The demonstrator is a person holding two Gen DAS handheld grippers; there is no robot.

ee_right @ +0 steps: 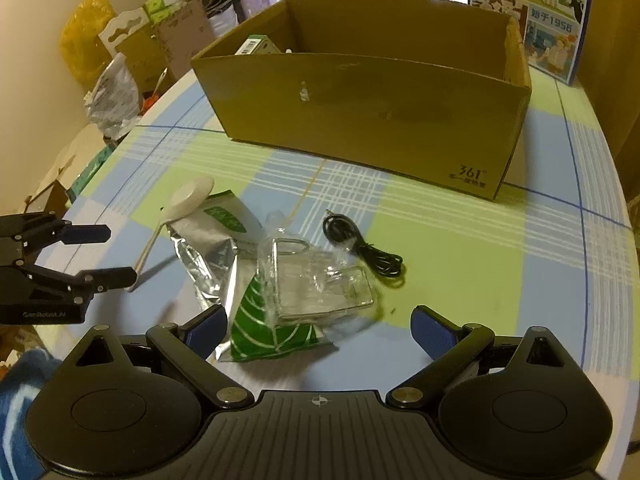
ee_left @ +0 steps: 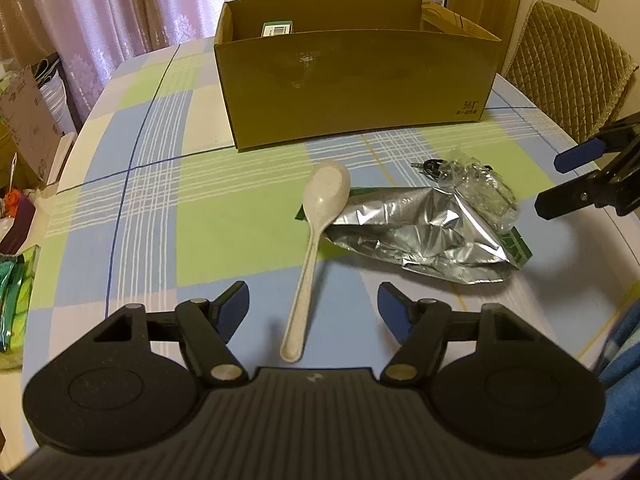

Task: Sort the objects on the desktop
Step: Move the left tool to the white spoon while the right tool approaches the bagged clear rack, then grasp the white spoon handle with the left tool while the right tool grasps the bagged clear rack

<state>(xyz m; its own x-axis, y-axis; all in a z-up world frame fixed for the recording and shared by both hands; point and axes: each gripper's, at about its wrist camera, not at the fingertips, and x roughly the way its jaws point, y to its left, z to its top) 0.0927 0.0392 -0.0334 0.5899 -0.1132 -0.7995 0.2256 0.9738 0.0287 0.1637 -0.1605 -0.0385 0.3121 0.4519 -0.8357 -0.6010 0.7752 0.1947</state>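
A cream plastic spoon (ee_left: 316, 236) lies on the checked tablecloth, its handle end between the fingers of my open, empty left gripper (ee_left: 313, 307). Its bowl rests on a crumpled silver and green foil pouch (ee_left: 424, 232). A clear plastic packet (ee_left: 482, 188) lies on the pouch, with a black cable (ee_left: 430, 168) beyond it. In the right wrist view my right gripper (ee_right: 320, 332) is open and empty just in front of the pouch (ee_right: 224, 264) and the clear packet (ee_right: 320, 284); the spoon (ee_right: 180, 212) and cable (ee_right: 364, 248) show too. An open cardboard box (ee_left: 352, 92) stands behind.
The box (ee_right: 360, 120) holds a small green and white carton (ee_right: 256, 46). A quilted chair (ee_left: 568, 60) stands at the right. Boxes and bags (ee_right: 120, 72) crowd the floor left of the table edge. A green packet (ee_left: 16, 292) lies at the left edge.
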